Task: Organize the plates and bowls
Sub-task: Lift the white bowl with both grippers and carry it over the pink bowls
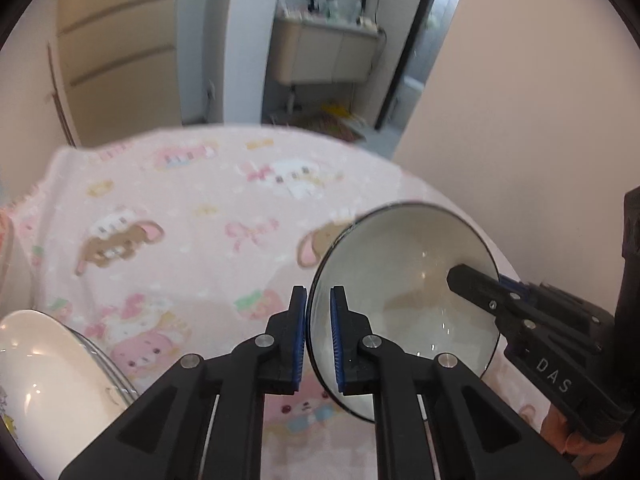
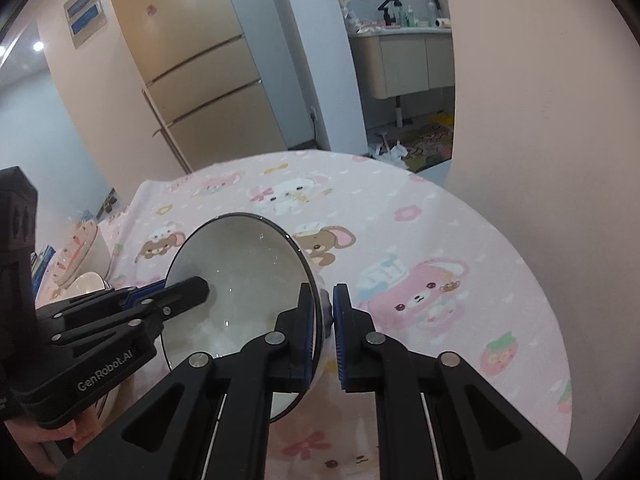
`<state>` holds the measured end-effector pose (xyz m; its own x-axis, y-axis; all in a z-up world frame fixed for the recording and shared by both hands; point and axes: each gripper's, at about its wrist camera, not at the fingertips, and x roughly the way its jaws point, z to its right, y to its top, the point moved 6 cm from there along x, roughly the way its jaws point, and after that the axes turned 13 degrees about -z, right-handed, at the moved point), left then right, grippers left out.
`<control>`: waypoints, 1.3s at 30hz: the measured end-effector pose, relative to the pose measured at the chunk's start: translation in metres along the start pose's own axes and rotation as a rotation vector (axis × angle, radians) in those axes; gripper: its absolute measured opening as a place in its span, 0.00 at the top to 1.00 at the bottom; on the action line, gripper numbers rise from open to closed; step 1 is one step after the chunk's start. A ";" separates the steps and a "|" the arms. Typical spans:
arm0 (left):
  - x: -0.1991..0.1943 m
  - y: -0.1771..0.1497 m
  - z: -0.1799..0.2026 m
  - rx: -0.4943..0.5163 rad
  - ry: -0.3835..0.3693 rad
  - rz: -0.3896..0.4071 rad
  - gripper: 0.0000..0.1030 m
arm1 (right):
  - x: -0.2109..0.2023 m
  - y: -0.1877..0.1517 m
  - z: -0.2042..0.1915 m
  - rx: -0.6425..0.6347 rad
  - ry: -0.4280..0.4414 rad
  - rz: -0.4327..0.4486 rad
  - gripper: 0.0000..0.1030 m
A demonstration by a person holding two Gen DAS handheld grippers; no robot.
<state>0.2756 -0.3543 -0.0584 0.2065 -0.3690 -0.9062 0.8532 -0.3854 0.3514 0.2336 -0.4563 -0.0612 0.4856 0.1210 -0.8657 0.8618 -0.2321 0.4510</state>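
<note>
A white bowl (image 1: 400, 272) with a dark rim hangs tilted over the pink cartoon tablecloth (image 1: 180, 208), held from two sides. My left gripper (image 1: 319, 336) is shut on its near-left rim, which runs between the blue pads. In the right wrist view the same bowl (image 2: 248, 264) shows, with my right gripper (image 2: 324, 332) shut on its right rim. Each gripper also appears in the other's view: the right gripper (image 1: 480, 280) clamps the far rim, and the left gripper (image 2: 184, 290) reaches in with one finger inside the bowl.
A white dish (image 1: 32, 360) sits on a glass one at the table's left edge. A patterned plate (image 2: 76, 256) and a small white bowl (image 2: 86, 282) stand at the left. A pink wall (image 2: 540, 120) borders the table on the right; a fridge (image 2: 192, 60) stands beyond.
</note>
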 end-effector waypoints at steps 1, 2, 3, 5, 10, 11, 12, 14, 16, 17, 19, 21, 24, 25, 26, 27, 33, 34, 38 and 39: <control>0.004 0.000 -0.001 -0.010 -0.023 -0.031 0.89 | 0.002 0.001 0.001 0.000 -0.001 -0.027 0.89; 0.008 -0.001 -0.002 -0.023 -0.049 -0.064 0.89 | 0.004 0.001 0.003 0.004 0.007 -0.048 0.88; 0.010 0.000 -0.004 -0.038 -0.075 -0.077 0.89 | 0.007 0.002 0.004 0.014 0.023 -0.066 0.85; 0.011 0.001 -0.005 -0.056 -0.099 -0.101 0.89 | 0.010 0.002 0.008 0.037 0.077 -0.102 0.85; 0.015 0.007 -0.003 -0.060 -0.097 -0.178 0.87 | 0.024 0.004 0.012 0.053 0.148 -0.236 0.82; 0.016 0.009 -0.002 -0.066 -0.096 -0.192 0.87 | 0.026 0.005 0.013 0.056 0.152 -0.261 0.82; 0.017 0.011 -0.002 -0.072 -0.094 -0.209 0.86 | 0.028 0.006 0.012 0.054 0.148 -0.278 0.82; 0.022 0.013 -0.005 -0.086 -0.083 -0.238 0.74 | 0.031 0.009 0.010 0.040 0.121 -0.299 0.82; 0.031 0.014 -0.007 -0.104 -0.074 -0.274 0.68 | 0.037 0.011 0.010 0.037 0.095 -0.324 0.82; 0.035 0.014 -0.006 -0.107 -0.073 -0.292 0.68 | 0.041 0.011 0.009 0.041 0.096 -0.344 0.82; 0.043 0.013 -0.005 -0.108 -0.077 -0.313 0.68 | 0.049 0.009 0.009 0.047 0.099 -0.387 0.83; 0.041 0.015 0.000 -0.081 -0.069 -0.286 0.73 | 0.053 0.007 0.008 0.037 0.088 -0.395 0.83; 0.039 0.014 0.004 -0.036 -0.023 -0.274 0.82 | 0.051 0.005 0.010 0.049 0.091 -0.392 0.84; 0.039 0.013 0.004 -0.037 -0.029 -0.275 0.82 | 0.051 0.004 0.012 0.060 0.103 -0.394 0.84; 0.038 0.012 0.003 -0.047 -0.042 -0.282 0.82 | 0.050 0.004 0.013 0.072 0.114 -0.400 0.85; 0.037 0.012 0.002 -0.055 -0.054 -0.287 0.82 | 0.050 0.004 0.015 0.081 0.124 -0.405 0.85; 0.019 0.010 0.001 -0.033 -0.039 -0.271 0.82 | 0.032 0.009 0.009 0.061 0.108 -0.380 0.86; 0.016 0.009 0.001 -0.035 -0.044 -0.268 0.82 | 0.029 0.010 0.007 0.056 0.102 -0.381 0.86; 0.003 0.014 -0.001 -0.043 -0.052 -0.250 0.82 | 0.018 0.015 -0.003 0.041 0.089 -0.369 0.86; -0.001 0.015 -0.002 -0.042 -0.048 -0.243 0.82 | 0.015 0.016 -0.005 0.039 0.088 -0.365 0.86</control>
<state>0.2889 -0.3582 -0.0528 -0.0289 -0.3097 -0.9504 0.8944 -0.4325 0.1137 0.2559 -0.4531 -0.0658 0.1593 0.2850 -0.9452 0.9752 -0.1946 0.1057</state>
